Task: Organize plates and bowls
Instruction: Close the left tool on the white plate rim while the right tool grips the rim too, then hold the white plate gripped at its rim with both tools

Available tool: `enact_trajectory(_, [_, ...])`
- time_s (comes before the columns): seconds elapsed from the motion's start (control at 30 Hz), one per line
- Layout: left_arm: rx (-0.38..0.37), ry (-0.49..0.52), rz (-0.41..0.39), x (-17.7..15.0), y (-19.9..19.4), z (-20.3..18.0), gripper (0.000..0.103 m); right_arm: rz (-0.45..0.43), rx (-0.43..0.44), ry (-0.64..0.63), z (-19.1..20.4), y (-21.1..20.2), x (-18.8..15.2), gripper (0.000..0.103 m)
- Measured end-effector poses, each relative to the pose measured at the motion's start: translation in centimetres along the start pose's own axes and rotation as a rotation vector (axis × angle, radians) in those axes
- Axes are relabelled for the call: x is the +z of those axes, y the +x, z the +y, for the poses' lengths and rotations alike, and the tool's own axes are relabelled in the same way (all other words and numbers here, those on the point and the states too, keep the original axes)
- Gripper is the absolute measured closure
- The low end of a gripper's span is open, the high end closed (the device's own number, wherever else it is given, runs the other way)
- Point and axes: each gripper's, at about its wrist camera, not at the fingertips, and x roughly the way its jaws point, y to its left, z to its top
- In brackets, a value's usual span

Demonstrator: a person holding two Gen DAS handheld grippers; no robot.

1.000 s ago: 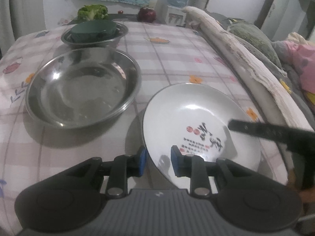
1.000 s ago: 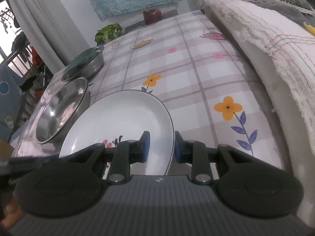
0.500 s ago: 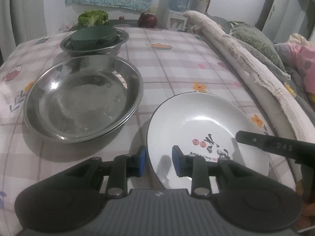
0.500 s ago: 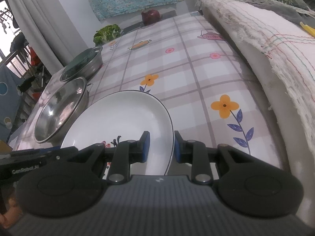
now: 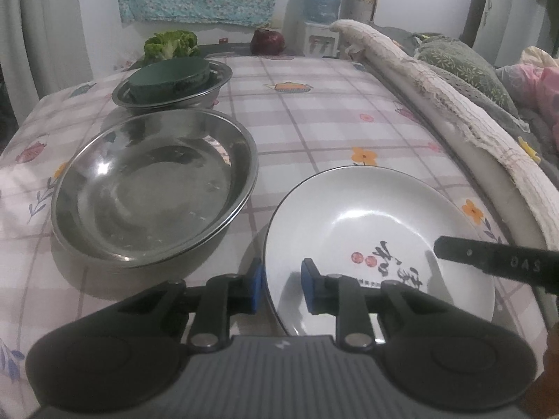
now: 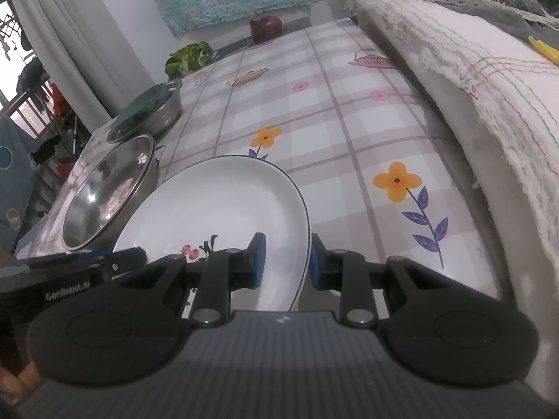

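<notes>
- Checked cloth with flowers and teapots covers the worktop point(image 5: 314, 111), seen from the left wrist; a curtain, a blue patterned hanging and a water jug stand behind it.
- Left tongs point(image 5: 279, 284) sit spread astride the near-left rim of the white plate point(image 5: 380, 223), 1 blue pad outside and 1 over the inner face; whether either pad touches, I cannot tell.
- To its left lies the large steel bowl point(image 5: 153, 192), just beside but apart; behind it a smaller steel bowl point(image 5: 171, 87) holds a dark green bowl point(image 5: 167, 76). Broccoli point(image 5: 171, 43) sits at the far edge.
- Right tongs point(image 5: 496, 262) show here only as a dark bar over the plate's right side.
- From the right wrist, the right tongs point(image 6: 284, 260) also straddle the rim, jaws parted, seemingly not yet pinching.
- Plate looks glossy, shallow, thin dark edge line, red dots and black brushwork near its middle.
- Judgement: close both pairs squarely on the rim, evenly, before lifting; glazed ceramic is slippery, so keep it level and clear the big bowl's edge.
</notes>
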Motion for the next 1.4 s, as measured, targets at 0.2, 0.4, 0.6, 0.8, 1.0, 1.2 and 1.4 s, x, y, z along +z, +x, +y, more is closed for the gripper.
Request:
enact_trajectory(0.2, [-0.007, -0.014, 0.007, -0.8, -0.9, 0.1, 0.078, -0.006, -0.007, 0.002, 0.2, 0.5, 0.4, 0.078])
enact_trajectory(0.4, [-0.01, -0.016, 0.005, -0.8, -0.8, 0.2, 0.079, -0.011, -0.012, -0.006, 0.4, 0.7, 0.4, 0.078])
enact_trajectory(0.6, [-0.002, -0.012, 0.002, -0.4, -0.4, 0.2, 0.078, -0.013, -0.013, -0.009, 0.4, 0.3, 0.0, 0.078])
enact_trajectory(0.8, [0.004, -0.015, 0.005, -0.1, 0.2, 0.3, 0.078, -0.017, -0.024, -0.027, 0.6, 0.1, -0.4, 0.078])
enact_trajectory(1.0, [0.005, -0.011, 0.005, -0.1, 0.4, 0.1, 0.078, -0.02, -0.028, -0.034, 0.7, 0.0, -0.6, 0.078])
enact_trajectory(1.2, [0.008, -0.012, 0.006, 0.0, 0.5, 0.0, 0.077, -0.021, -0.028, -0.034, 0.6, -0.1, -0.6, 0.078])
enact_trajectory(1.4, [0.011, -0.012, 0.006, 0.0, 0.5, -0.1, 0.077, -0.022, -0.027, -0.034, 0.6, 0.0, -0.6, 0.078])
